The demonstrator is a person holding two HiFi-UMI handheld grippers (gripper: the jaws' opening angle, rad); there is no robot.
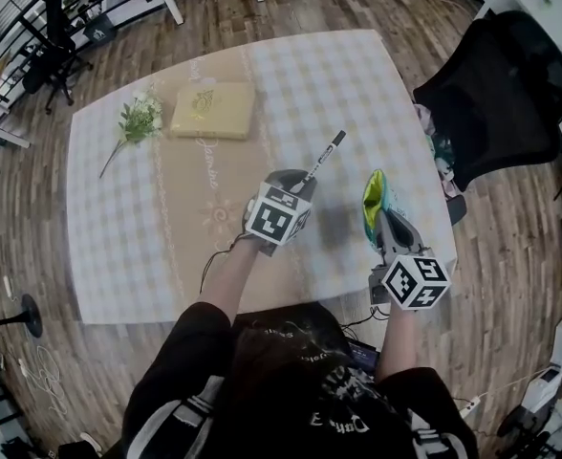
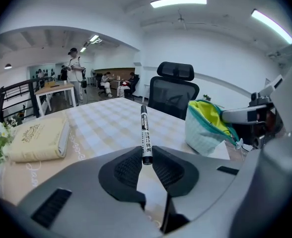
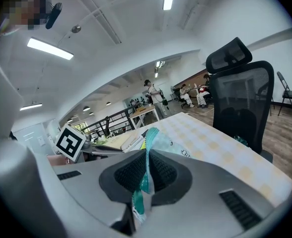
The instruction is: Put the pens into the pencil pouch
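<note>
pen (image 1: pixel 323 158) sits in my left gripper (image 1: pixel 296 184), pinched by its near end between jaws that are nearly closed on the barrel. the left gripper view shows the pads against it and most of its length sticking out beyond them. its long axis carries on from the gripper's own line, away from me and up toward the right in the head view, dark end farthest out, clear above the table (image 1: pixel 310 75).

pencil pouch (image 1: pixel 375 202) hangs from my right gripper (image 1: pixel 384 229), whose jaws are almost fully together on a thin fold of its teal edge. it is held up off the table, just to the right of the pen. its mouth gapes, with the yellow lining showing on the side turned toward the left gripper.

the coming move turns on one thing: the opening lies to the right of the pen's far end and near it, while the pen points past it, not into it. i judge the left hand must swing that dark end rightward and tip it down into the mouth, with the right hand holding the pouch steady. the risk i see is the end catching the limp rim and folding it shut. the yellow notebook (image 1: pixel 212 110) and flowers (image 1: pixel 140 120) lie well apart on the far side, out of the way.
</note>
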